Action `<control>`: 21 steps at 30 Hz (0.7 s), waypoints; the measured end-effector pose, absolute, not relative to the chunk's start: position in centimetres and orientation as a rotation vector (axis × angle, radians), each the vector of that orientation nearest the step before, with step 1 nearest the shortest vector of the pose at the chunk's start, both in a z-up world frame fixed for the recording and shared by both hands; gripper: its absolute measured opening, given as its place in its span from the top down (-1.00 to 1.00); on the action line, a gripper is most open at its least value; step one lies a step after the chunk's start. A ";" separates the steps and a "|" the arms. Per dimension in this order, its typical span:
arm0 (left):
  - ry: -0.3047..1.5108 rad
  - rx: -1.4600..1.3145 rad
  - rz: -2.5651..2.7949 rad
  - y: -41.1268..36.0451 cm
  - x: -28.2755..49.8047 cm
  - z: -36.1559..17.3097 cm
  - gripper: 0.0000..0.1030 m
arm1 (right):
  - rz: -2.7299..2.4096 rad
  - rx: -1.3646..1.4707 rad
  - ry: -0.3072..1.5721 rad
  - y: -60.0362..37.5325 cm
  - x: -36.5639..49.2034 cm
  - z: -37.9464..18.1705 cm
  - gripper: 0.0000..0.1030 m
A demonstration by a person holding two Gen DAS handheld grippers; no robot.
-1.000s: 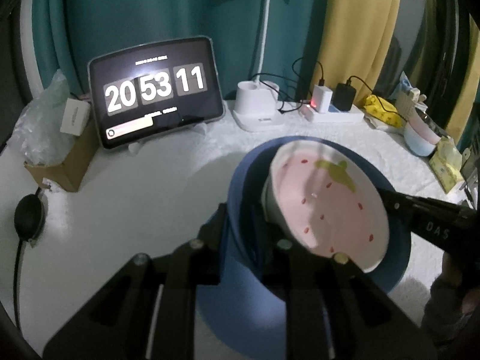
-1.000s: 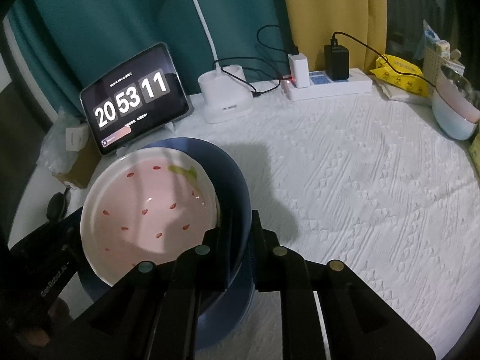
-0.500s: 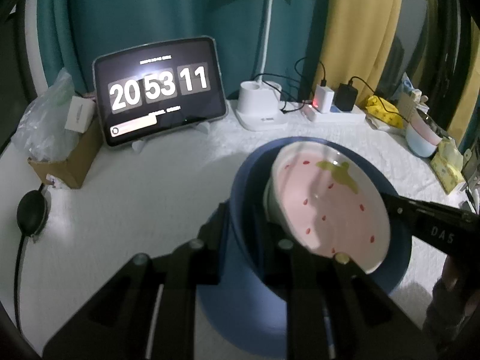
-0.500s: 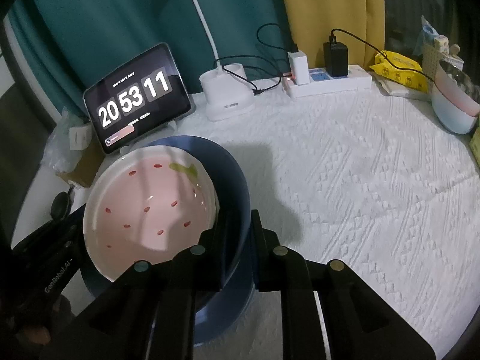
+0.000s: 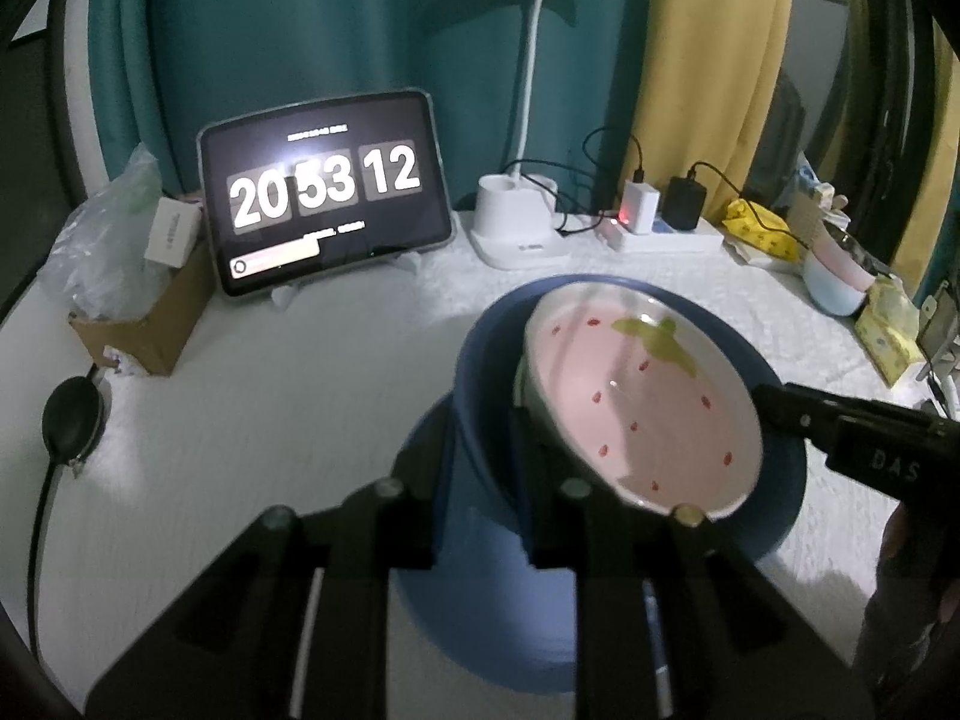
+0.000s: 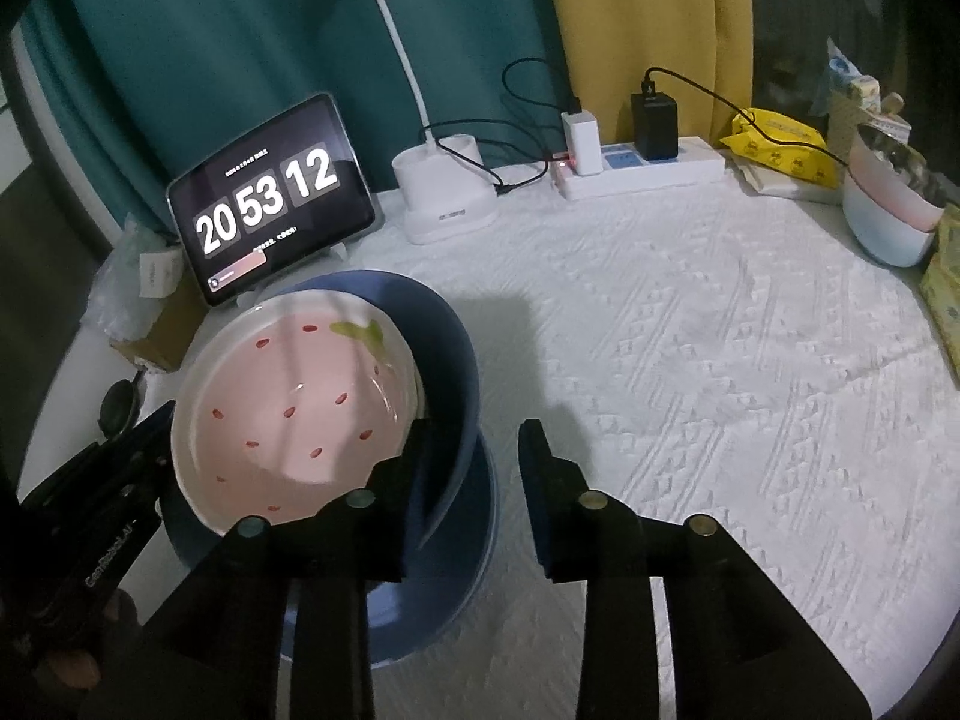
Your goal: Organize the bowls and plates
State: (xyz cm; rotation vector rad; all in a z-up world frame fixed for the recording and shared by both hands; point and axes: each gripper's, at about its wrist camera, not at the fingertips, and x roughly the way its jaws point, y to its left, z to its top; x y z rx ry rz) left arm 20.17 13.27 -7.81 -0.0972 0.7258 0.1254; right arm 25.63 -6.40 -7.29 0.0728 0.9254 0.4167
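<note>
Right tool (image 6: 474,468) jaws opening off blue bowl (image 6: 450,360); left tool (image 5: 480,468) clamps rim; lamp base (image 6: 444,198), tablet (image 6: 270,198) behind.

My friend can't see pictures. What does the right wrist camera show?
The right gripper is opening around the rim of a blue bowl holding a pink strawberry-pattern bowl on a white tablecloth. Behind stands a tablet clock.

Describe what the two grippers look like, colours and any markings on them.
Both are matte black plastic. The left gripper and right gripper each have two broad, flat fingers with dark blue pads and round silver screw heads along the top. White lettering runs along each body when seen from the other camera, too blurred to read in full. No sleeves or cables show.
</note>
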 end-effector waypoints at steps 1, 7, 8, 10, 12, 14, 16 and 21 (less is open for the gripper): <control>0.725 -0.097 0.125 13.2 20.1 -7.8 0.62 | 0.417 0.071 0.924 -6.5 25.5 -7.3 0.35; 0.711 -0.091 0.134 12.8 19.2 -7.7 0.57 | 0.420 0.072 0.911 -6.9 24.7 -6.9 0.31; 0.707 -0.090 0.136 12.6 18.9 -7.6 0.57 | 0.422 0.072 0.906 -7.0 24.5 -6.8 0.31; 0.700 -0.088 0.139 12.4 18.5 -7.5 0.56 | 0.420 0.071 0.901 -7.2 24.2 -6.6 0.31; 0.695 -0.085 0.140 12.2 18.2 -7.5 0.55 | 0.421 0.070 0.895 -7.4 23.8 -6.4 0.30; 0.691 -0.083 0.138 12.0 17.7 -7.4 0.54 | 0.423 0.072 0.889 -7.5 23.5 -6.3 0.28; 0.684 -0.083 0.130 11.8 17.3 -7.2 0.52 | 0.426 0.072 0.882 -7.6 23.0 -6.1 0.27; 0.646 -0.059 0.147 10.9 16.1 -6.7 0.20 | 0.425 0.062 0.870 -8.1 21.8 -5.7 0.27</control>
